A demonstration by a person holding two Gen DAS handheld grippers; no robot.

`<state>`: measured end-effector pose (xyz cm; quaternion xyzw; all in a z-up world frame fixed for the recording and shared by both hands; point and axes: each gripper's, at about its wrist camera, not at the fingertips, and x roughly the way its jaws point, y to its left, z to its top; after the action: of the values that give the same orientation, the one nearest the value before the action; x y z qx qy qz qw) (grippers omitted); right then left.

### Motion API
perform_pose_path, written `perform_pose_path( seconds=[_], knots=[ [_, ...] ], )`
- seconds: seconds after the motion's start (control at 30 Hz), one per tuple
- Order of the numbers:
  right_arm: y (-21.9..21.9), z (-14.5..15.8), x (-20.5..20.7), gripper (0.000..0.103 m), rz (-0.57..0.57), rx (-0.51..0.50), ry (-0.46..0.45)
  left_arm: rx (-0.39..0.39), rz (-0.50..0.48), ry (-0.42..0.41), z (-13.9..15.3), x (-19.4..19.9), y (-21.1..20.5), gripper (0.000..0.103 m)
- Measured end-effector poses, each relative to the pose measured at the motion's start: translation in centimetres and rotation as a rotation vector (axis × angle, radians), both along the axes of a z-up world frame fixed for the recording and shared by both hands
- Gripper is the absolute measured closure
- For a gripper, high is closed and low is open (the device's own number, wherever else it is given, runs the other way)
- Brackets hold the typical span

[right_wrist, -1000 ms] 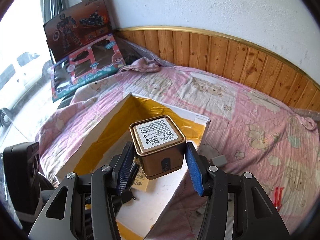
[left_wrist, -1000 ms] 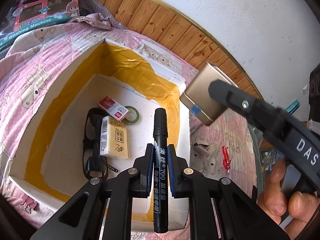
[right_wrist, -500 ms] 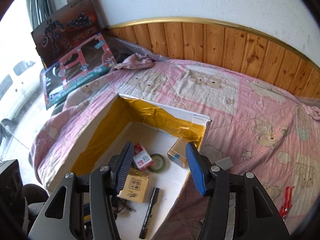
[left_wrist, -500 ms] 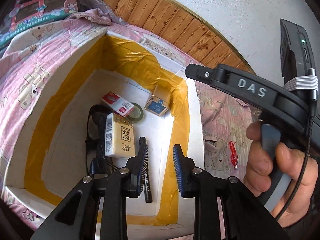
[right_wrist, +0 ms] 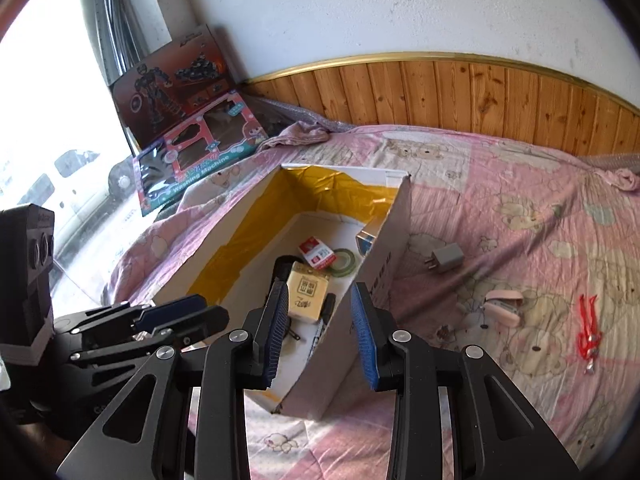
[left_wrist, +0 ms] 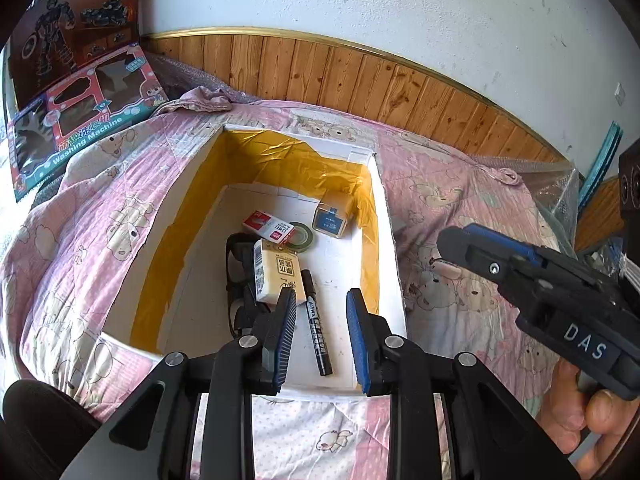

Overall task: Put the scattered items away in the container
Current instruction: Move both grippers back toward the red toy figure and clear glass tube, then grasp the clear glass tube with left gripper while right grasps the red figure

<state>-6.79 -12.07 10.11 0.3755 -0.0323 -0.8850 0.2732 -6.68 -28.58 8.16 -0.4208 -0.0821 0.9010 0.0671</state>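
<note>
Already the marker [left_wrist: 316, 330], the gold tin [left_wrist: 329, 221] and other bits are gathered in the box [right_wrist: 394, 240], both the left gripper [left_wrist: 321, 346] and the right gripper [right_wrist: 320, 334] are held wide and empty, while the charger [right_wrist: 445, 259], the pink stapler [right_wrist: 503, 307] and the red clip [right_wrist: 588, 330] are left on the bed [right_wrist: 520, 208].

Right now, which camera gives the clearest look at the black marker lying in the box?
The left wrist view: the black marker lies in full on the floor of the box, between the open fingers of the left gripper. The right wrist view shows only a sliver of it, mostly hidden behind the box wall.
</note>
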Motion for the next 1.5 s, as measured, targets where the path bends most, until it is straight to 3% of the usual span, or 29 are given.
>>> perform_pose_path(
  seconds=[0.33,0.67,0.83,1.03,1.23,1.5],
  knots=[
    [6.4,-4.9,5.4,0.068,-0.099,-0.066,-0.063,-0.043,-0.073,0.059,1.9,4.0,3.9,0.076],
    [11.0,-5.4,6.4,0.068,-0.213,-0.093,-0.094,-0.04,-0.189,0.042,0.9,6.1,9.1,0.075],
    [15.2,-5.2,5.7,0.068,-0.316,-0.106,-0.11,-0.027,-0.229,0.004,-0.6,4.9,11.9,0.054],
    [21.7,-5.6,3.6,0.064,-0.438,-0.077,-0.131,-0.005,-0.279,-0.059,-3.1,2.2,15.7,0.054],
    [25.5,-7.5,-1.2,0.061,-0.519,-0.023,-0.178,-0.016,-0.272,-0.116,-6.1,-2.0,18.3,0.049],
    [27.1,-11.6,-8.3,0.056,-0.496,0.163,-0.266,-0.031,-0.187,-0.209,-11.0,-7.6,17.6,0.049]
  ],
)
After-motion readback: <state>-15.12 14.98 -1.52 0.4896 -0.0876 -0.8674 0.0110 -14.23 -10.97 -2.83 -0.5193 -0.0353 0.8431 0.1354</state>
